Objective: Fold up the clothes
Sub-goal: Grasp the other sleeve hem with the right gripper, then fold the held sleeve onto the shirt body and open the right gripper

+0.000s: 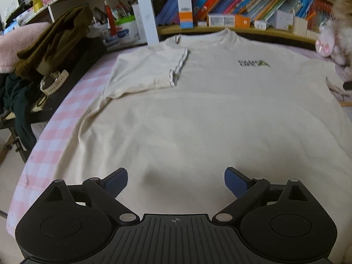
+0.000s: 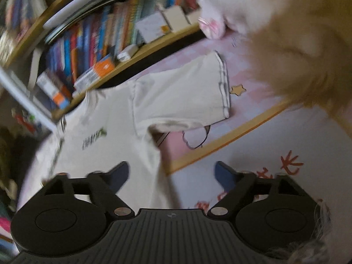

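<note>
While the cream T-shirt [image 1: 198, 114] lies spread flat and front-up on the pink checked bedsheet [image 1: 66, 118], I have my left gripper [image 1: 176, 181] hovering over its lower hem, both blue-padded fingers [image 1: 116, 181] spread wide with nothing between them. From this view the collar points away toward the bookshelf [image 1: 242, 2], the small dark chest print [image 1: 253, 63] sits to the right of centre, and the sleeve on the left of the view [image 1: 145, 70] is already folded inward onto the body, its hemmed edge running diagonally across the chest. A brown garment [image 1: 55, 41] is heaped on a dark stand off to the left, well apart from the shirt. In the right wrist view, which is blurred, my right gripper [image 2: 171, 173] is also fully open and empty, held above the shirt's side edge where the fabric meets the sheet. The other sleeve [image 2: 182, 101] still lies stretched outward on the sheet, not yet folded, with a small star shape [image 2: 237, 89] printed just beside its cuff. A fluffy tan and white plush toy [image 2: 297, 44] fills the upper right, near that sleeve.
</note>
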Demonstrator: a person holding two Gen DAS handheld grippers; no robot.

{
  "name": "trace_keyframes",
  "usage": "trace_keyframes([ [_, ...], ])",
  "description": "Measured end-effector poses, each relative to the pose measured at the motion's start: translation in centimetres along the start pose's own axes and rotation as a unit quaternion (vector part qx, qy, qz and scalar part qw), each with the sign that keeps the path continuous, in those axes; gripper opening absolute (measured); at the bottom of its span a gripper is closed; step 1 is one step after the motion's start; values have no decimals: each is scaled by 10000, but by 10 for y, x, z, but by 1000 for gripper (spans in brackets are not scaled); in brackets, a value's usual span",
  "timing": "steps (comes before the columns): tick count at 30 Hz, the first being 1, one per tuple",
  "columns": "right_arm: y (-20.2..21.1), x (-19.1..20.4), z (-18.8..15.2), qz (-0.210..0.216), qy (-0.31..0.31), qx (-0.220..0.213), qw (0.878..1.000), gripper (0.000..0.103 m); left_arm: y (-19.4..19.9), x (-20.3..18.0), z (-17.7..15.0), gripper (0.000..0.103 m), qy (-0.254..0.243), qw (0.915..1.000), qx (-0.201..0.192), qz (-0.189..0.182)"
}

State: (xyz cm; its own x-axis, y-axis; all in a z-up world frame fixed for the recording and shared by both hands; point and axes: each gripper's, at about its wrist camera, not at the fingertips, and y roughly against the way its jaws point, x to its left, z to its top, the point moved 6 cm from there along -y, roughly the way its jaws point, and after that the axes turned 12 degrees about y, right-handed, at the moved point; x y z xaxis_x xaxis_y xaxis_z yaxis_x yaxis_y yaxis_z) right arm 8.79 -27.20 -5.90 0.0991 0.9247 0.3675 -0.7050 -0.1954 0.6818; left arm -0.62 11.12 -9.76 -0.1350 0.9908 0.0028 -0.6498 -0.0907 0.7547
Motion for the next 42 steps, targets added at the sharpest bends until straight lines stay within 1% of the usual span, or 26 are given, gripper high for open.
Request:
trace_keyframes([
  [2, -8, -15, 9, 114, -393, 57, 9991, 59, 1, -4, -3, 97, -10, 10000, 65, 72],
  [4, -15, -29, 17, 259, -786, 69, 9965, 53, 1, -7, -5, 97, 13, 9998, 131, 156],
  [8, -26, -47, 33, 551, -1493, -19, 9873, 53, 0, -9, -8, 97, 75, 9992, 236, 320],
  [13, -38, -71, 51, 644, -2426, -320, 9675, 52, 2, -12, -9, 97, 130, 9985, 279, 459],
  [14, -40, -74, 53, 667, -2522, -357, 9647, 52, 2, -13, -9, 97, 138, 9983, 284, 484],
  [16, -43, -74, 56, 649, -2514, -402, 9649, 52, 2, -13, -9, 97, 172, 9981, 297, 506],
  [17, -44, -74, 57, 634, -2497, -424, 9653, 50, 2, -13, -9, 97, 189, 9980, 303, 517],
  [18, -46, -74, 58, 595, -2473, -431, 9661, 47, 2, -13, -9, 97, 205, 9979, 311, 528],
  [20, -49, -73, 58, 392, -2343, -350, 9707, 26, 2, -13, -9, 99, 225, 9977, 315, 552],
  [21, -49, -72, 60, 280, -2244, -324, 9736, 22, 1, -13, -9, 99, 235, 9977, 315, 558],
  [22, -50, -71, 62, 167, -2133, -307, 9764, 12, 1, -12, -9, 99, 243, 9977, 312, 556],
  [25, -50, -68, 67, -173, -1797, -256, 9832, 9, 1, -11, -8, 99, 262, 9977, 298, 547],
  [26, -49, -60, 74, -221, -1548, -302, 9872, 8, 0, -10, -8, 99, 265, 9977, 290, 547],
  [28, -47, -39, 89, -266, -938, -445, 9942, 8, 0, -7, -7, 99, 301, 9977, 284, 542],
  [30, -47, -13, 104, -302, -259, -566, 9976, 8, 0, -3, -8, 99, 351, 9975, 281, 551],
  [31, -50, 5, 110, -292, 179, -598, 9976, 8, 0, -1, -8, 99, 376, 9974, 279, 555],
  [33, -64, 46, 98, -86, 1104, -390, 9931, 8, 1, 3, -8, 99, 425, 9971, 276, 564],
  [34, -71, 67, 90, 31, 1565, -263, 9873, 8, 1, 5, -8, 99, 450, 9970, 274, 569],
  [36, -85, 108, 74, 266, 2474, -6, 9686, 8, 1, 10, -9, 99, 500, 9967, 271, 578],
  [38, -99, 148, 58, 498, 3358, 251, 9403, 8, 2, 14, -9, 99, 550, 9964, 268, 586],
  [40, -113, 187, 41, 726, 4210, 505, 9028, 8, 2, 18, -9, 99, 600, 9961, 264, 595],
  [41, -118, 194, 31, 774, 4354, 601, 8949, 8, 3, 20, -9, 99, 625, 9959, 263, 600],
  [42, -122, 195, 22, 797, 4389, 685, 8923, 9, 3, 22, -10, 99, 650, 9957, 261, 604],
])
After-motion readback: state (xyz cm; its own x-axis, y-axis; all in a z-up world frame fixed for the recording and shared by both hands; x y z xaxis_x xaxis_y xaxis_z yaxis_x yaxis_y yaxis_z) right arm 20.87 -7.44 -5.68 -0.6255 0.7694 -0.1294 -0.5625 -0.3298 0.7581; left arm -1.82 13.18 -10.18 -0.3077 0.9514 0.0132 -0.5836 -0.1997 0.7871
